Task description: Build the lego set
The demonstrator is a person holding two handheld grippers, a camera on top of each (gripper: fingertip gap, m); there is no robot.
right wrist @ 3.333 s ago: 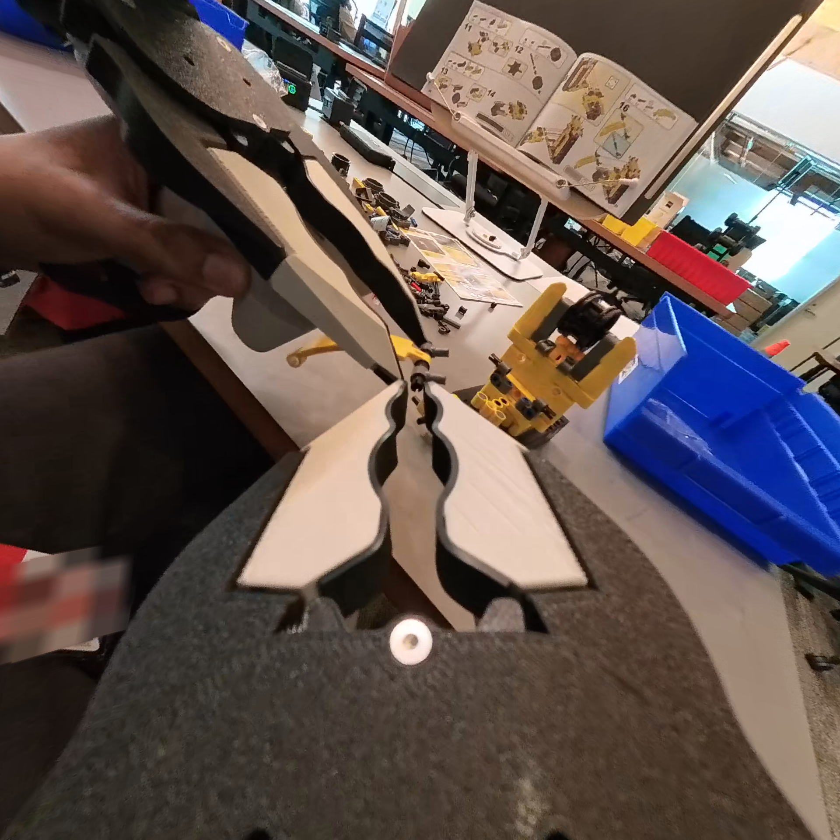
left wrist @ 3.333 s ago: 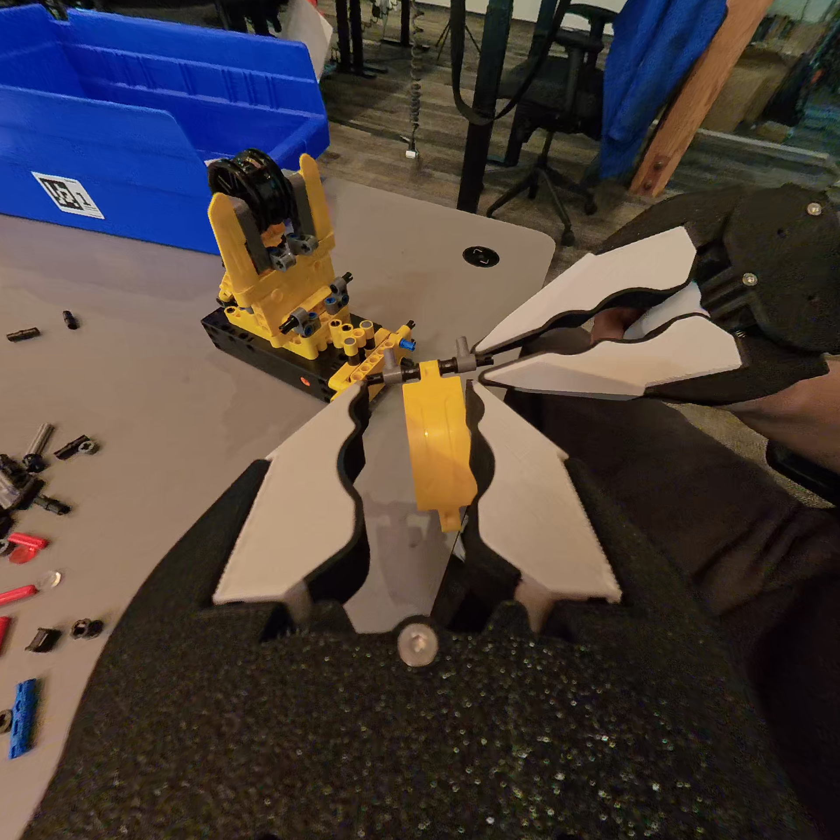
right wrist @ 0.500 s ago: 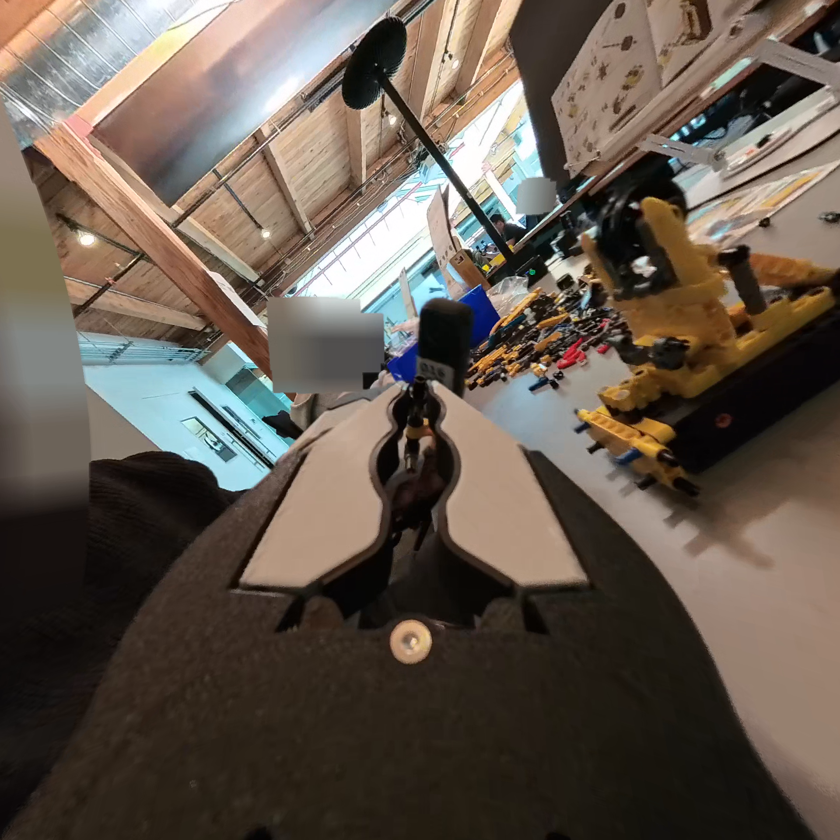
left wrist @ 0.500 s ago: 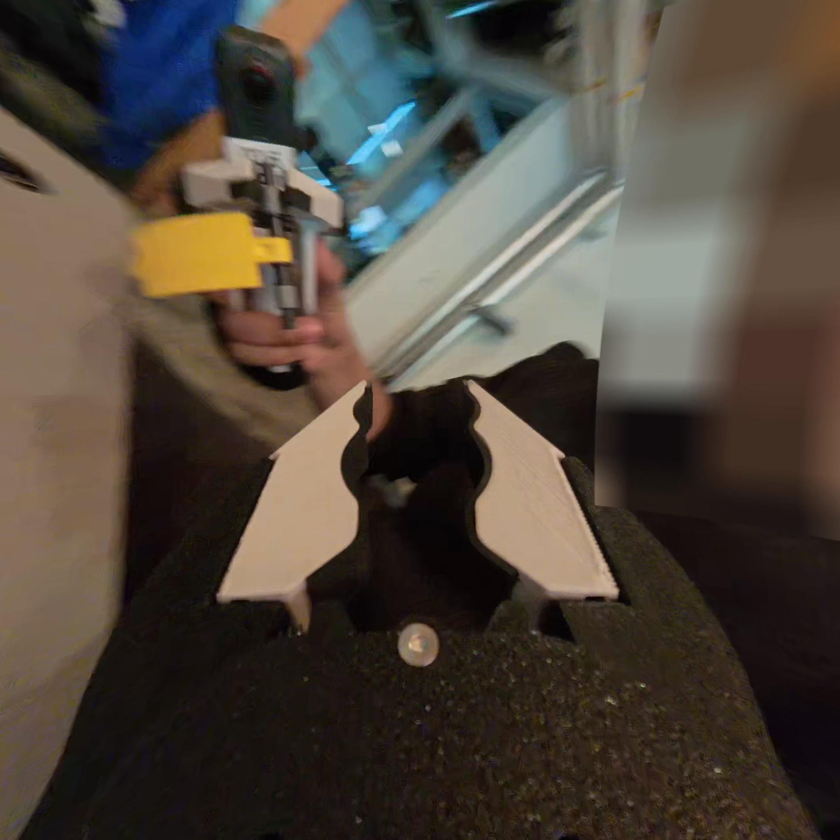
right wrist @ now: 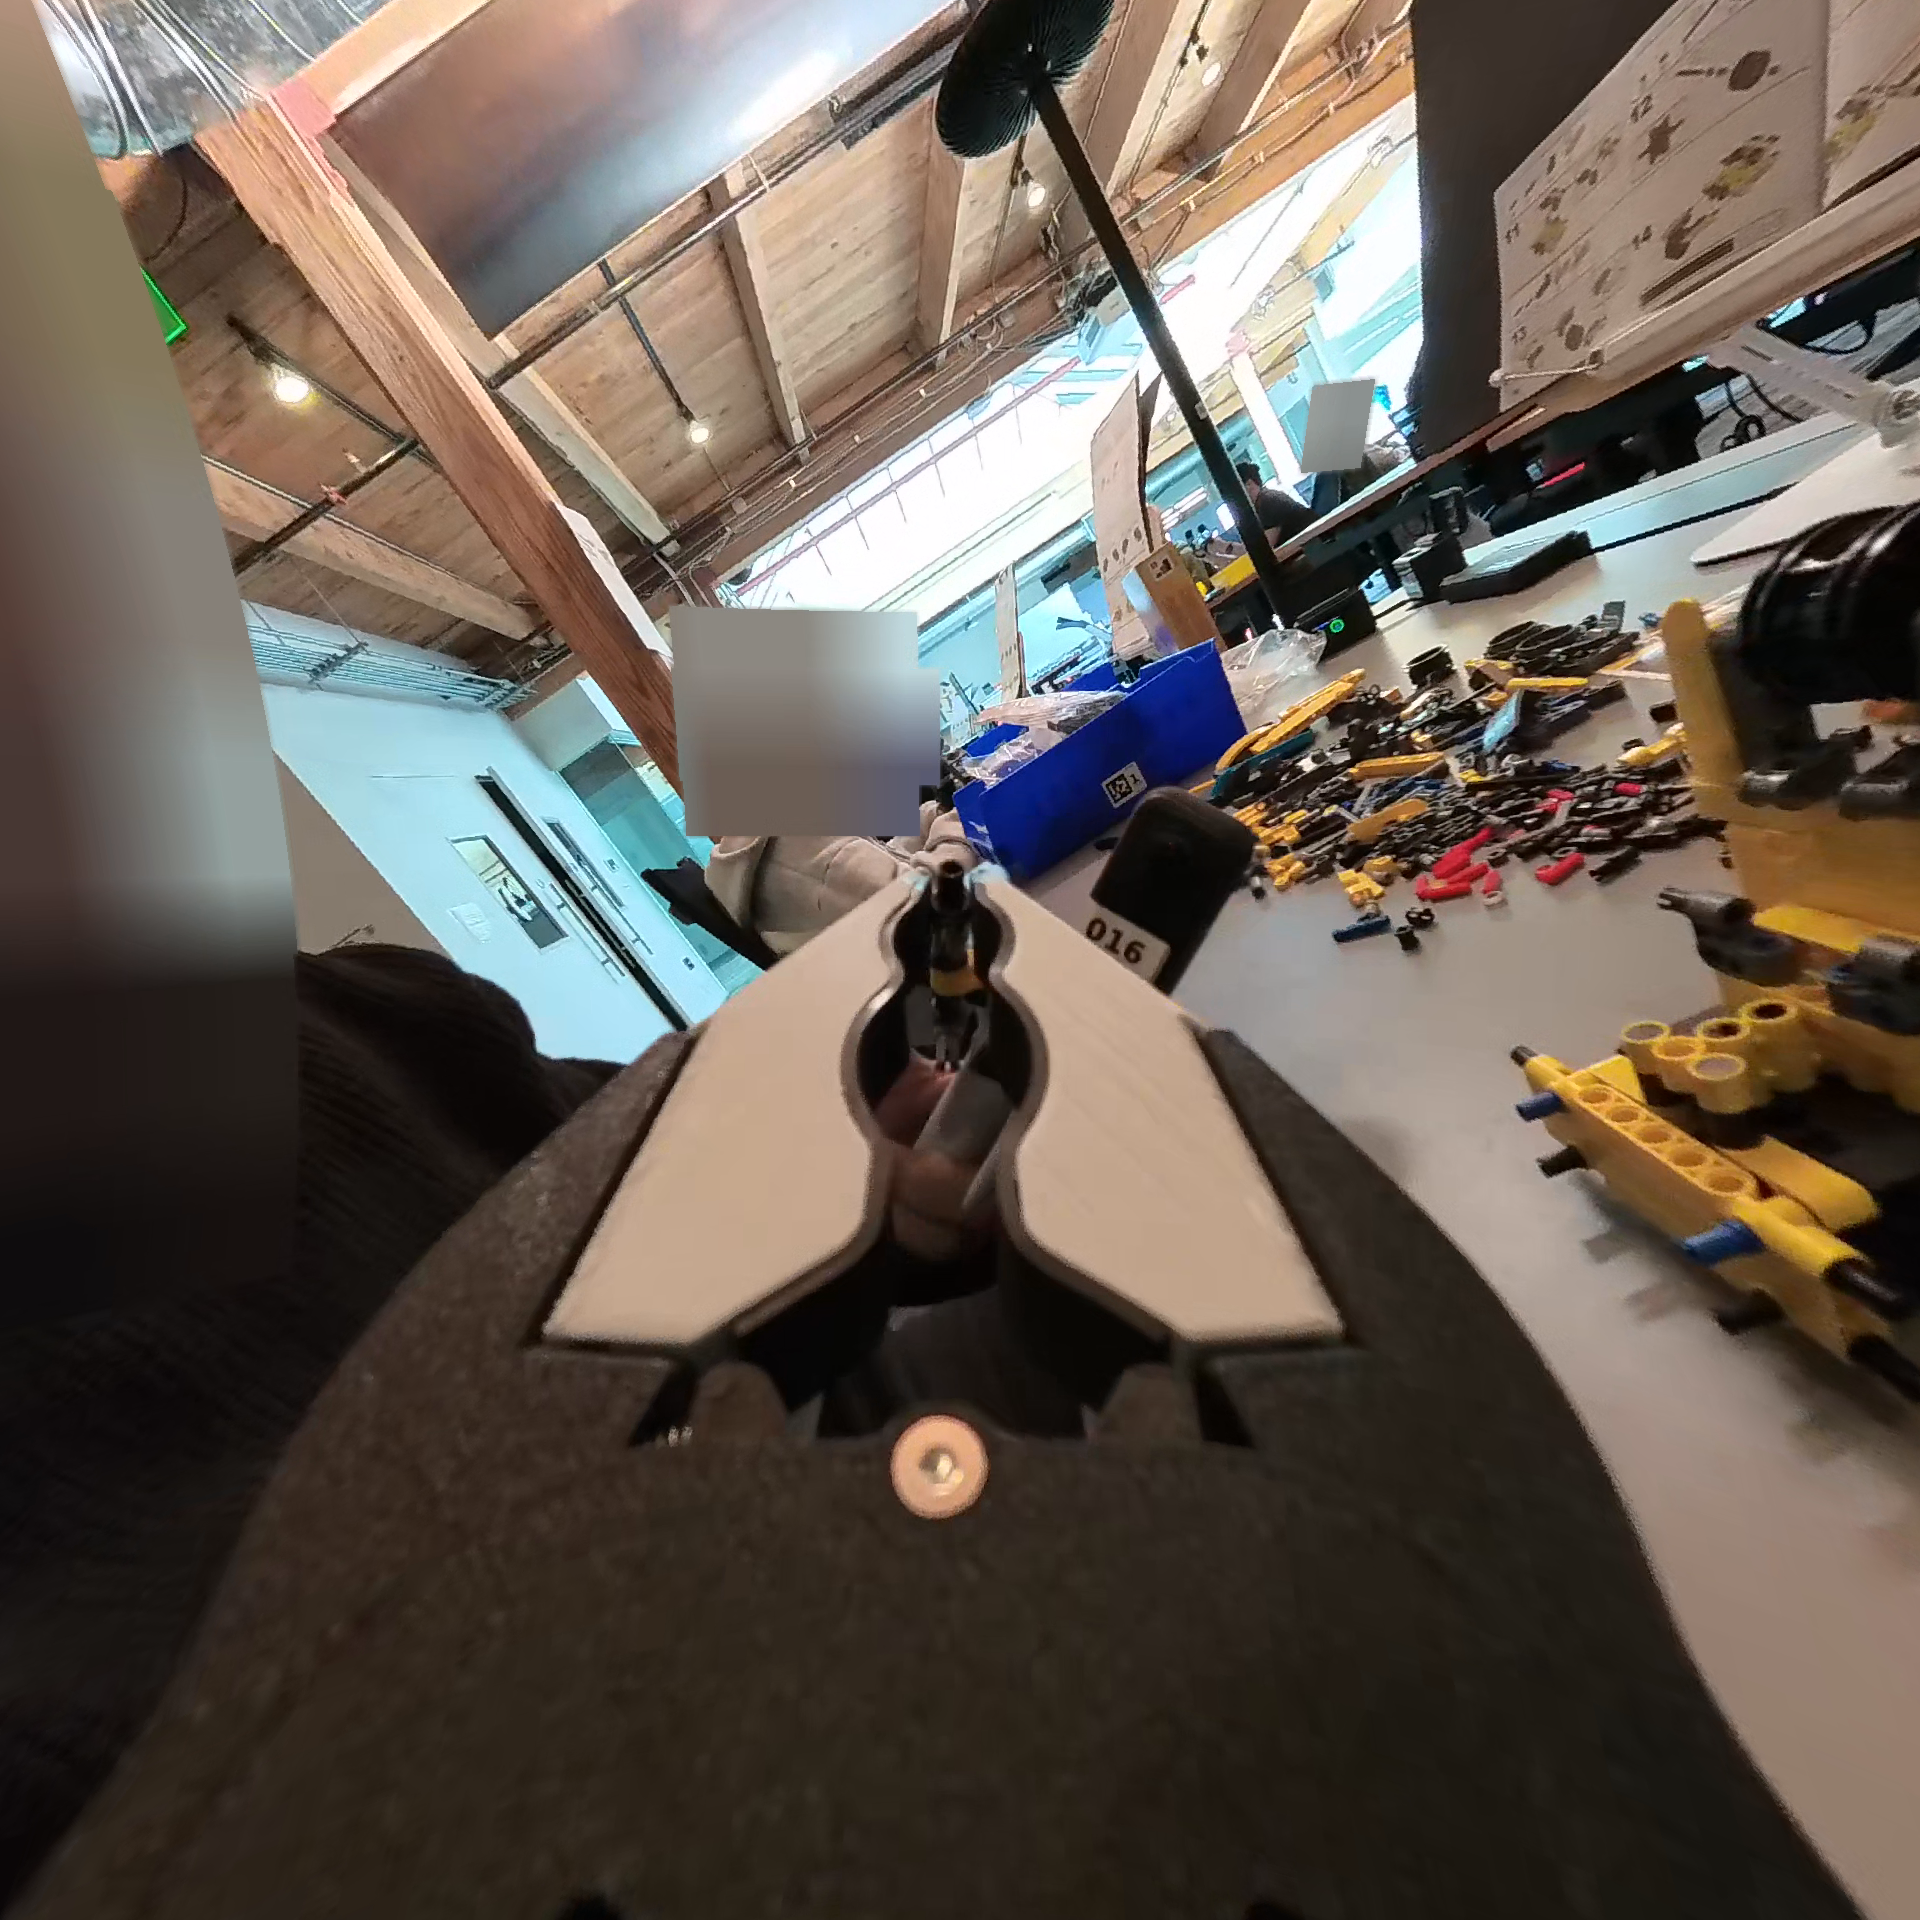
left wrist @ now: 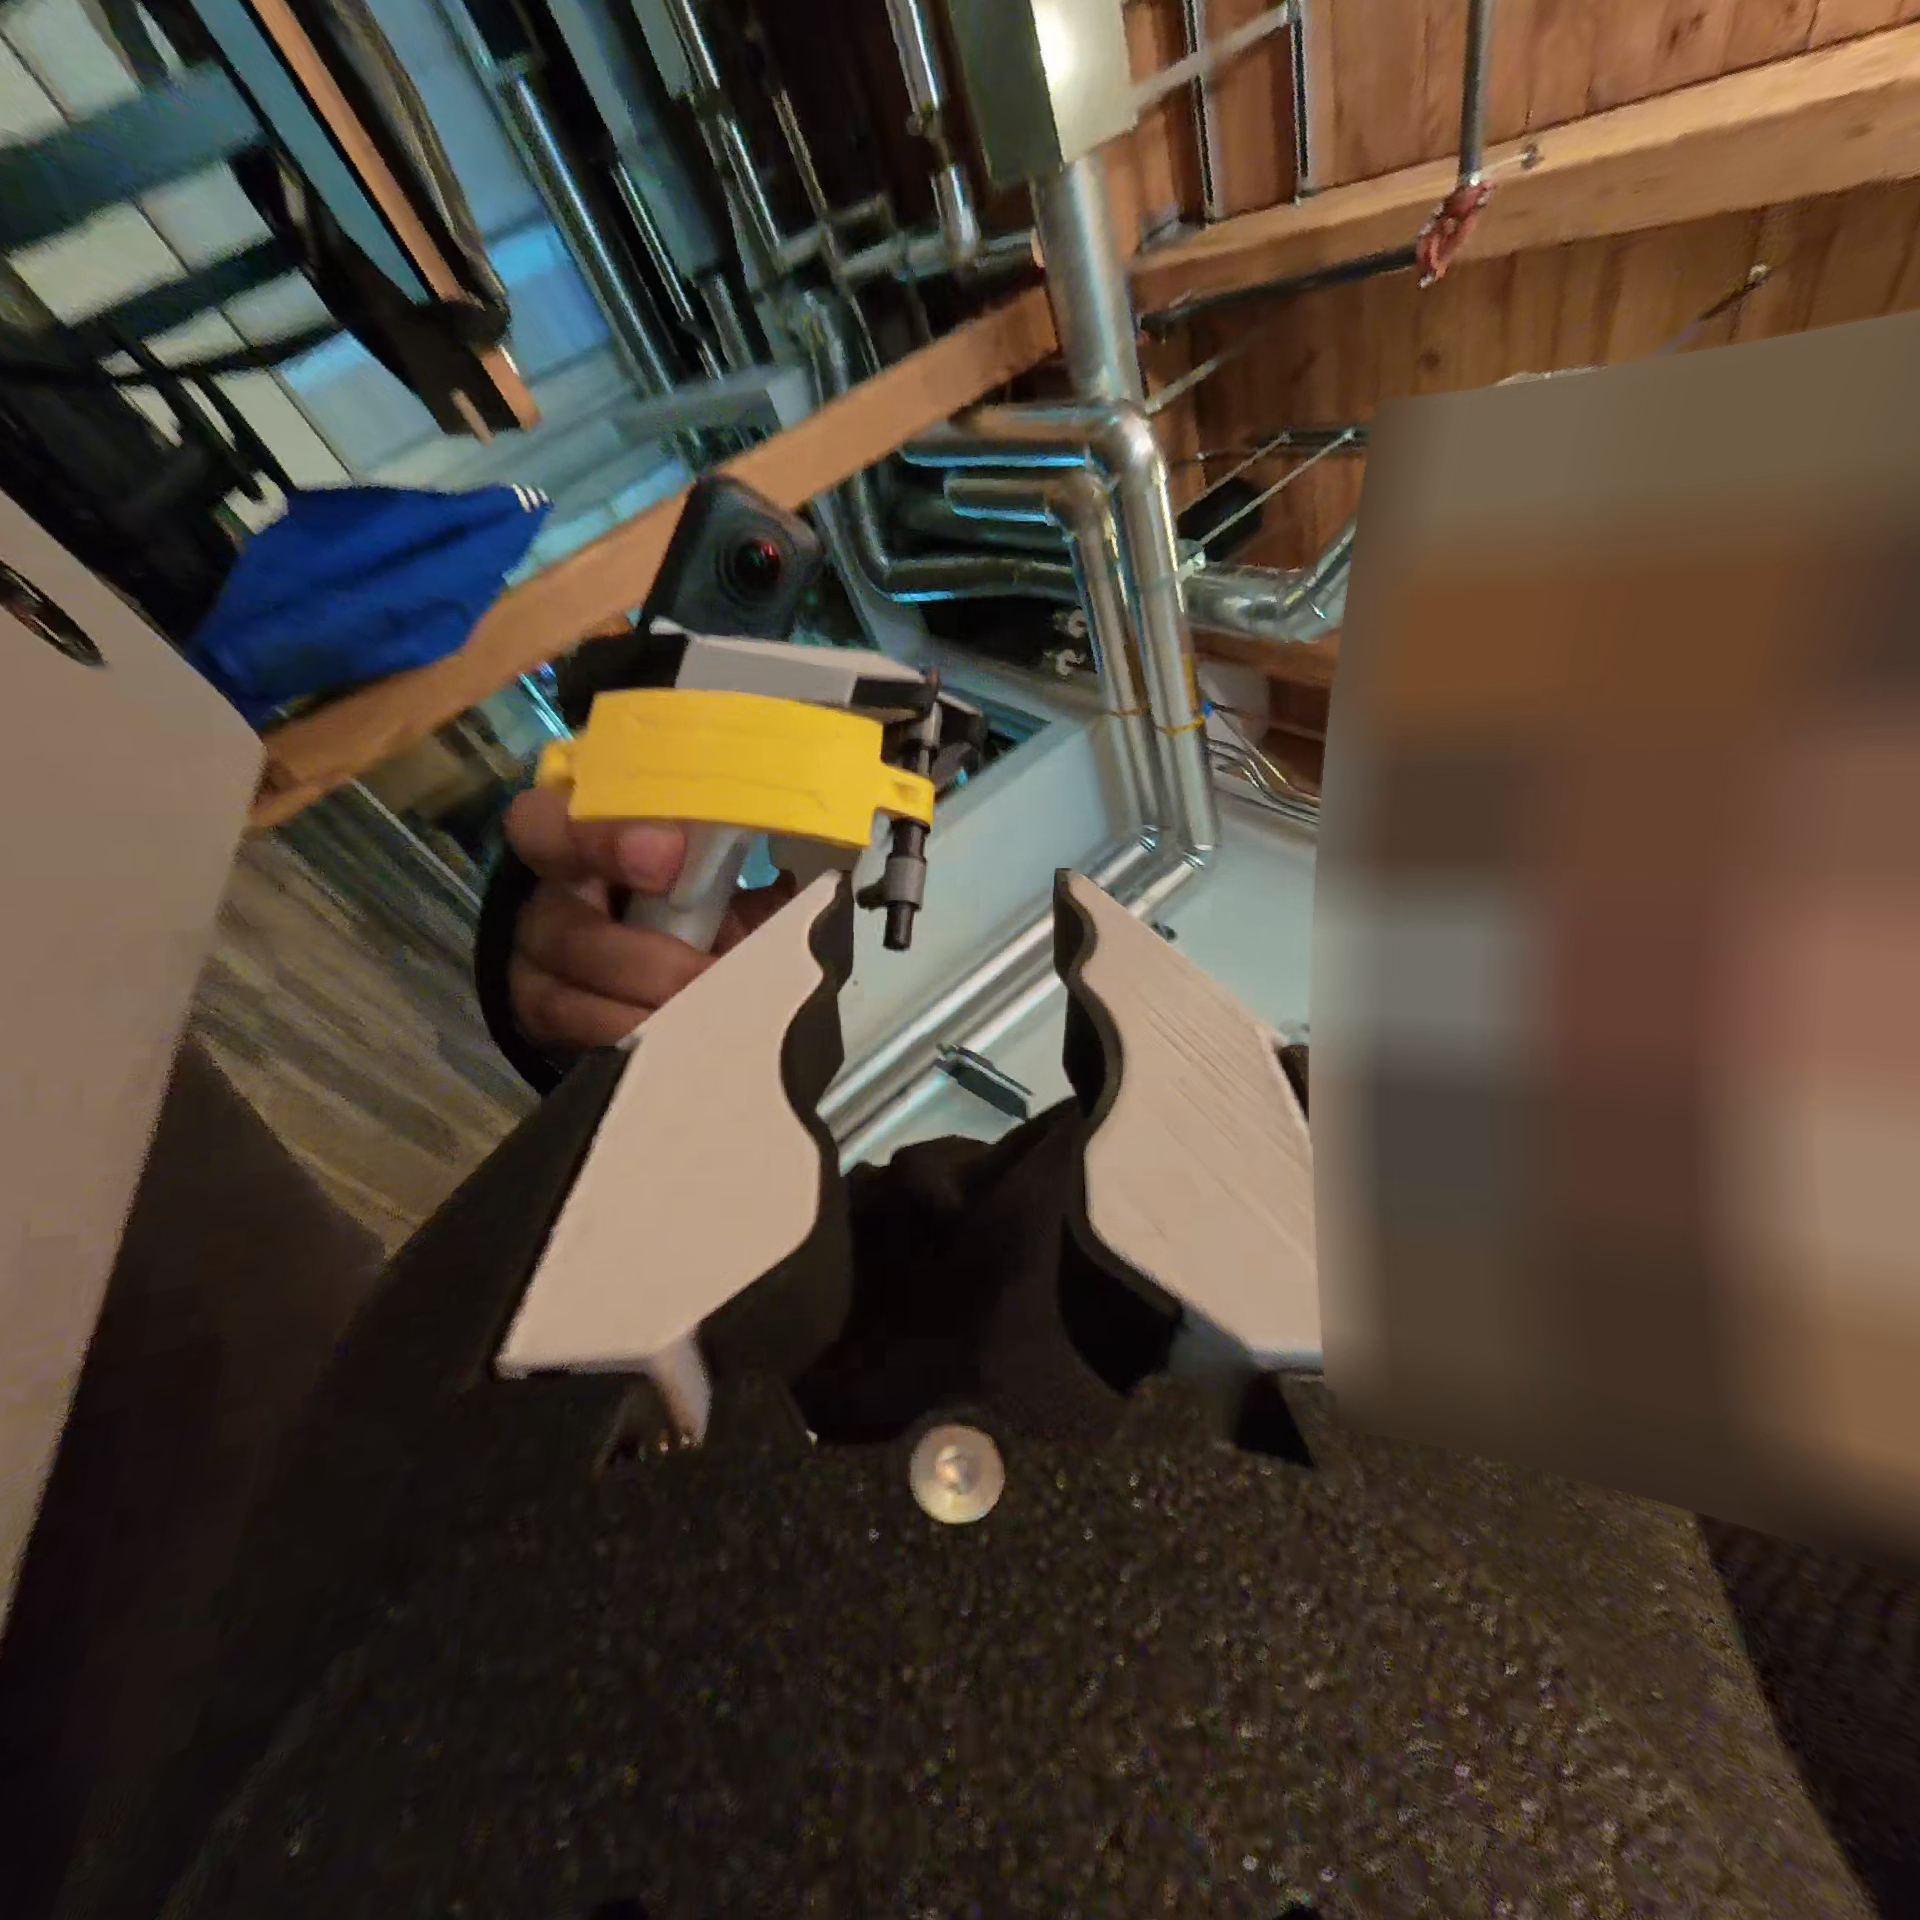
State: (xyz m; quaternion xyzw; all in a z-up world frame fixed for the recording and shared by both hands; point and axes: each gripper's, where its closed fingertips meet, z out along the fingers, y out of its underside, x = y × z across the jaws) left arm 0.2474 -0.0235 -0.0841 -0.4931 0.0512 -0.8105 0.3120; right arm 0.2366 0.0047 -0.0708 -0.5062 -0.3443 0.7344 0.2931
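Your right gripper (right wrist: 951, 883), raised at frame centre, pinches the black axle pin (right wrist: 950, 914) carrying the yellow panel (left wrist: 727, 774), while your left gripper (left wrist: 951, 914) gapes, holding nothing.

The left gripper (left wrist: 954, 902) has a rough, speckled matt black body, smooth matt pale grey plastic fingers (left wrist: 694, 1148) and a shiny metal screw (left wrist: 956, 1473). Far left, the yellow panel (left wrist: 727, 771) looks like smooth, faintly glossy plastic. Above run bare wooden beams (left wrist: 1496, 187) and bright metal pipes (left wrist: 1138, 582). To the right of the right gripper (right wrist: 951, 883), the table (right wrist: 1382, 1029) is smooth matt grey, strewn with glossy plastic building pieces (right wrist: 1455, 800) and a yellow plastic model (right wrist: 1766, 1049); the instruction booklet (right wrist: 1652, 177) is paper.
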